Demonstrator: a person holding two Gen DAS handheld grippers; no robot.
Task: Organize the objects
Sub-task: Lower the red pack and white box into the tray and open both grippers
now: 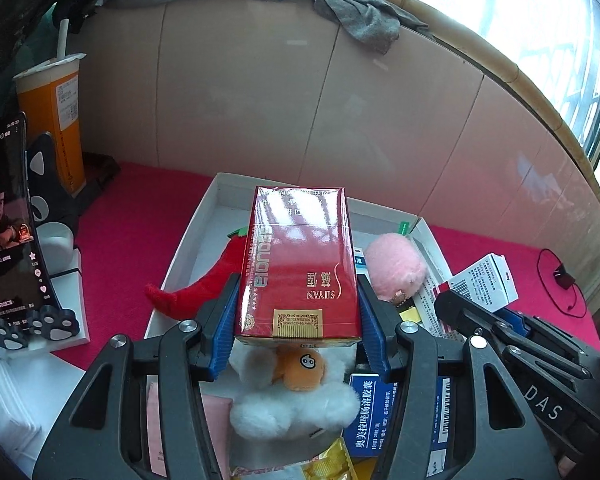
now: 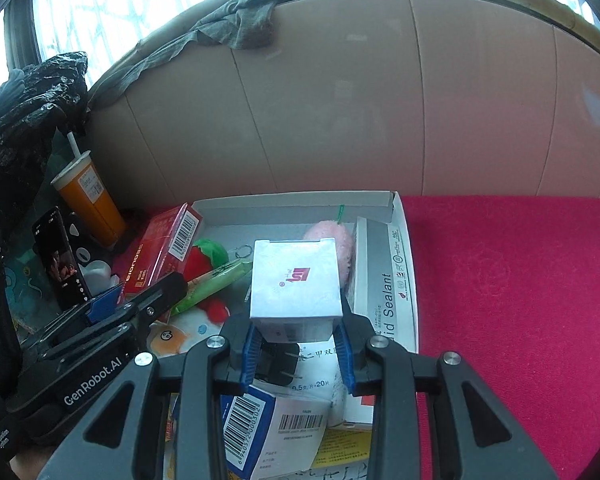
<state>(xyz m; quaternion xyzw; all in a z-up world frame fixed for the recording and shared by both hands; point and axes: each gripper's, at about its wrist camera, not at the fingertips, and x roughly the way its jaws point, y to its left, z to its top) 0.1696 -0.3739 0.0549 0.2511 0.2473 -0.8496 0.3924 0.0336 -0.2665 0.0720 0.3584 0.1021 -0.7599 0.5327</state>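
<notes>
Above the white tray [image 1: 204,216], left gripper [image 1: 298,312] clamps a red pack [image 1: 298,264] over the plush toys [image 1: 296,396]; right gripper [image 2: 298,340] clamps a silver box [image 2: 294,280] (both lifted) beside the sealant box [image 2: 384,280].

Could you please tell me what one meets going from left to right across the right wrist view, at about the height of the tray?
Phone → orange drink cup → red cigarette pack → silver box held in the right gripper → sealant box → red cloth.
</notes>
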